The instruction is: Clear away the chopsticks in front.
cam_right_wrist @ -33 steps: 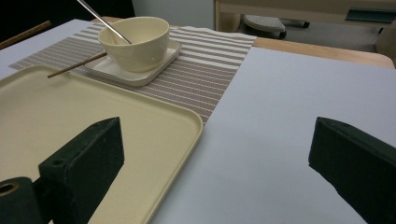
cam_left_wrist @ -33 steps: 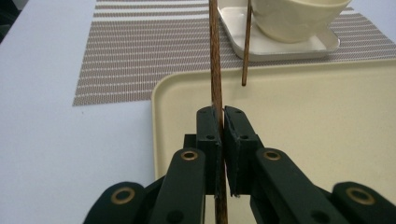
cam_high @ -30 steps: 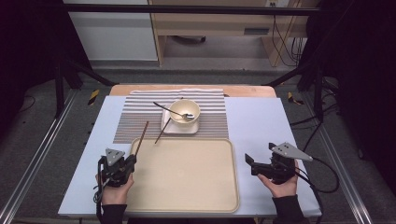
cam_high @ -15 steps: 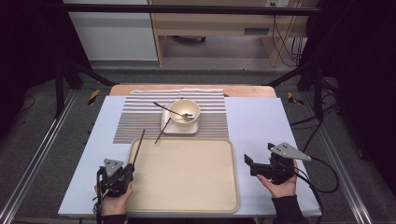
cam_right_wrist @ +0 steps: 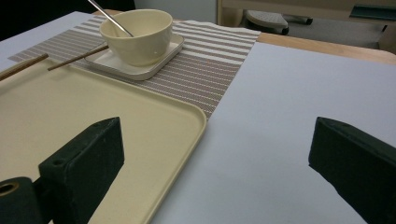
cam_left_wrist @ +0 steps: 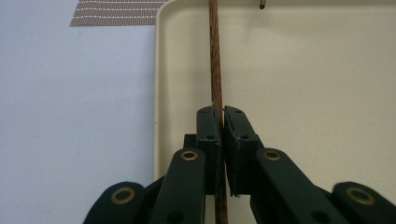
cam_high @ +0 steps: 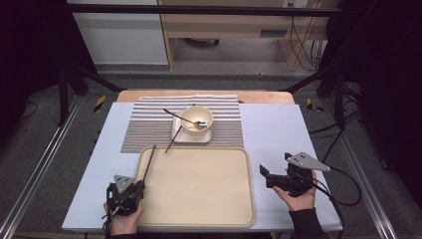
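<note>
While your left gripper [cam_high: 130,191] clamps one thin brown wooden chopstick [cam_left_wrist: 215,60] near its end, the stick lies lengthwise over the left edge of the shallow cream plastic tray [cam_high: 199,219], its far tip toward the striped placemat [cam_high: 149,124]. Your right gripper [cam_high: 271,175] waits with jaws spread wide and empty, beside the tray's right rim on the pale blue table cover [cam_high: 268,129]. You appear to be mid-placement; next, lower the stick flat inside the tray, release, then fetch the second chopstick [cam_high: 173,139] leaning against the square saucer [cam_high: 191,137].

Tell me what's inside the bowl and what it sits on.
A metal spoon lies in the bowl, its handle sticking out over the rim. The bowl stands on a square plate on the striped mat. The plate's middle is hidden under the bowl.
</note>
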The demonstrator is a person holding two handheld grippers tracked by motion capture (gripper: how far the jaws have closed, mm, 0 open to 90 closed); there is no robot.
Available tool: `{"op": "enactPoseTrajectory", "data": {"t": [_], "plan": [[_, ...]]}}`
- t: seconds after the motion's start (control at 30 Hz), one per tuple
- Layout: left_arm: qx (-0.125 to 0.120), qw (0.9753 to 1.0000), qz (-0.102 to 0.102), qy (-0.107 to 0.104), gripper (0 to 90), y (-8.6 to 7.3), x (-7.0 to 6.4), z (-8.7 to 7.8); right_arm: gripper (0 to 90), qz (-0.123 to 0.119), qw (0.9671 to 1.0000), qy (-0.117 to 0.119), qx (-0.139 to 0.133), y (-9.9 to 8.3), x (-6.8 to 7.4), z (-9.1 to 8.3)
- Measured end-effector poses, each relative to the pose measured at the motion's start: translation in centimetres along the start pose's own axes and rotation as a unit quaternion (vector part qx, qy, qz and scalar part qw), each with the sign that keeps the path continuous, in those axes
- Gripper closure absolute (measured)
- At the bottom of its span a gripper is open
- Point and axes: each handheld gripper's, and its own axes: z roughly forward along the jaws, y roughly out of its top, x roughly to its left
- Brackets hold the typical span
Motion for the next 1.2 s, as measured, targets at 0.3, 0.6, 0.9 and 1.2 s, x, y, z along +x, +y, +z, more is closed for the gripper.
{"op": "enactPoseTrajectory", "data": {"t": [0.3, 0.6, 0.9, 1.2], "plan": [[0.014, 0.9998, 0.006, 0.008, 84.8, -0.4, -0.2, 0.2, 3.6, 0.000, 1.0000, -0.001, 0.002, 0.0, 0.0, 0.0], [0.016, 0.9998, 0.010, 0.010, 84.3, -0.4, -0.3, 0.3, 3.6, 0.000, 1.0000, 0.000, 0.003, 0.0, 0.0, 0.1], [0.024, 0.9996, 0.017, 0.003, 80.9, -0.1, -0.2, 0.3, 3.6, 0.001, 1.0000, 0.001, 0.003, 0.0, 0.0, 0.1], [-0.016, 0.9991, 0.022, -0.031, 76.9, 2.0, 0.3, -0.4, 3.6, 0.001, 1.0000, 0.000, 0.003, 0.0, 0.0, 0.0]]}}
